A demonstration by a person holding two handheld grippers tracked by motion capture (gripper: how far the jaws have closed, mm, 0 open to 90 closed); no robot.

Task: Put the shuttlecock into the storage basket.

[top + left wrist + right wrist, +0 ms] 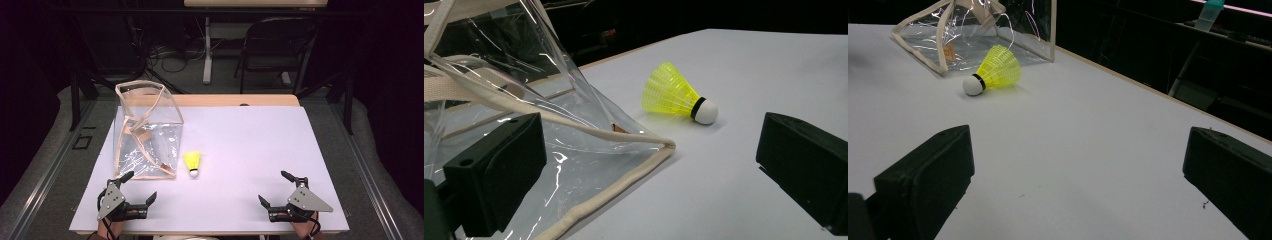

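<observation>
We see a white table [240, 150] with a clear plastic bag [147, 132] standing near its left edge, toward the far left corner. The bag has cream fabric trim along its edges and a loose cream strap draped inside its open top. Just beside the bag's near right corner lies a yellow shuttlecock [192, 162] on its side, its white cork tip pointing toward the near edge of the table and its skirt toward the far edge. We see a small gap between the shuttlecock and the bag.

The left gripper [140, 187] rests near the near left corner of the table, its jaws spread wide apart and holding nothing. One jaw tip lies at the bag's near edge, and in the left gripper view that jaw sits in front of the bag's clear wall; we cannot tell whether it touches. The shuttlecock lies ahead between the two jaws, well clear of both.

The right gripper [272, 187] rests near the near right corner, jaws also spread wide and empty, well apart from the shuttlecock and the bag.

Beyond the far edge of the table stands a dark folding chair [275, 47] on the floor.
</observation>
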